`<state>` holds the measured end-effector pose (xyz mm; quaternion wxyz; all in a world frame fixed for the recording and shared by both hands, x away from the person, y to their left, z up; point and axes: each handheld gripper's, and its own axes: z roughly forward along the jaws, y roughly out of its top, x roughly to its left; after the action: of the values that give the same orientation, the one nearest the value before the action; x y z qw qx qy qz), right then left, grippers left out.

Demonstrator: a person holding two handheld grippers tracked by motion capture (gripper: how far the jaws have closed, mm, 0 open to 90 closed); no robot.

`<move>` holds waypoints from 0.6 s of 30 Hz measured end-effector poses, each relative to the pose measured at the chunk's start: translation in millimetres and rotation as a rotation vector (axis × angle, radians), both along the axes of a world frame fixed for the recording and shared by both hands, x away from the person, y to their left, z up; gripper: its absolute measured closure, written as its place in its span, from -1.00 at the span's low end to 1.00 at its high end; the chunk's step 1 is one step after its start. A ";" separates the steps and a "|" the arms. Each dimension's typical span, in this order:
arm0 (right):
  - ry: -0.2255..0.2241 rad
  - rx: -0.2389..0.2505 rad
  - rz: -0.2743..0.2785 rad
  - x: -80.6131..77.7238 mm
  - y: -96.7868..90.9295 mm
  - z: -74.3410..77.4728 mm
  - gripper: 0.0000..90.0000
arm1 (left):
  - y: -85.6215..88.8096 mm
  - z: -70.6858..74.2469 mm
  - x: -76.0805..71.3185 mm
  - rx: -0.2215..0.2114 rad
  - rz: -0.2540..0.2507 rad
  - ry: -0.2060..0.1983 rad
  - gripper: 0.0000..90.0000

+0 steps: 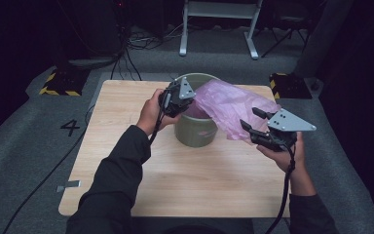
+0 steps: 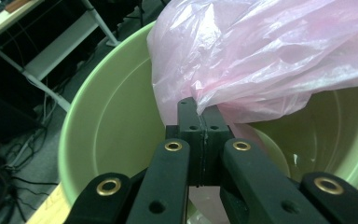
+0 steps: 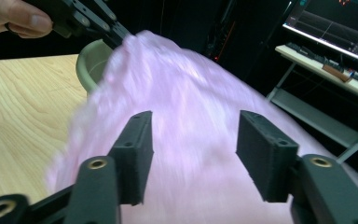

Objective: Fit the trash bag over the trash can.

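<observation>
The wooden table (image 1: 126, 122) carries 1 pale green bucket (image 1: 195, 132) toward its far edge, near the middle. Draped over the bucket's right rim is a thin pink plastic bag (image 1: 233, 109), which spills out and down to the right, so its long axis runs from the bucket mouth toward the right side of the table.

That direction is what the next move seems to turn on. The bag's near corner sits at the bucket's left rim, pinched in the left gripper (image 2: 200, 122), whose jaws are pressed tight together on a fold of the film just inside the mouth. The loose far end lies right in front of the right gripper (image 3: 193, 158), whose jaws stand apart with pink film behind and between them but no pad pressing on it. The right gripper is therefore the nearer one to the free end, and a short reach forward would probably bring it onto the plastic.

The left hand (image 1: 151, 112) holds its gripper level across the bucket top, pointing right. The right hand (image 1: 280, 153) holds its gripper low beside the bucket, jaws aimed up and left at the bag, wrist slightly raised.
</observation>
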<state>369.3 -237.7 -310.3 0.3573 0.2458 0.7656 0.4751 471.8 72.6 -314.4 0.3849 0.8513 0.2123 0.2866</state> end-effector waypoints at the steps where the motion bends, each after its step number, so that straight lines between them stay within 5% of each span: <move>1: 0.001 0.005 0.000 -1.3 -3.5 -0.8 -0.11 | 2.9 -0.1 1.0 -0.005 0.010 0.003 1.00; 7: 0.007 0.061 0.030 -7.7 -19.7 -6.6 -0.27 | 13.4 -4.0 5.4 -0.018 0.028 0.015 1.00; 18: 0.038 0.035 0.070 -0.9 -31.5 -31.0 -0.34 | 39.0 -10.5 11.4 -0.084 0.069 0.035 0.94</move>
<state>368.4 -269.2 -341.3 0.3214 0.2342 0.7719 0.4960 483.3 111.6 -324.9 0.4065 0.8314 0.2601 0.2755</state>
